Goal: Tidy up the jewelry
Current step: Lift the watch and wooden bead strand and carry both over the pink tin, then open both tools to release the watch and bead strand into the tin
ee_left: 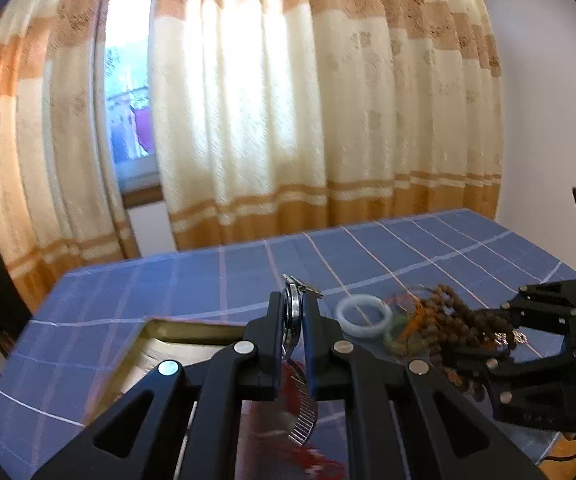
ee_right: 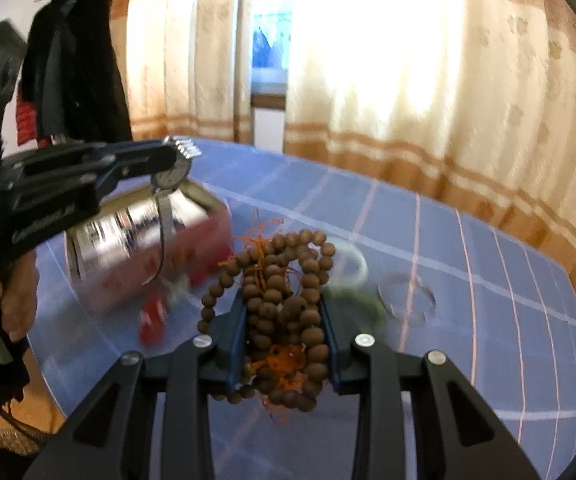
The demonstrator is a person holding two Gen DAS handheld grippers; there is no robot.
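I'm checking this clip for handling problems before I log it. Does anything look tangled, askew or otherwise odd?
Yes. The right gripper clamps the wooden bead necklace as a bunched wad, with loops and frayed orange thread spilling out. The left gripper pinches the watch by its case, its metal band dangling loose above the open box.

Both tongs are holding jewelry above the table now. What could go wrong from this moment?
1. The left tongs pinch the watch only at its case, edge-on; its metal band hangs free and may catch on the rim of the open box.
2. The right tongs squeeze a bunched wooden bead strand with loops and orange threads hanging loose. These might snag the pale bangle below, or the bundle may slip.
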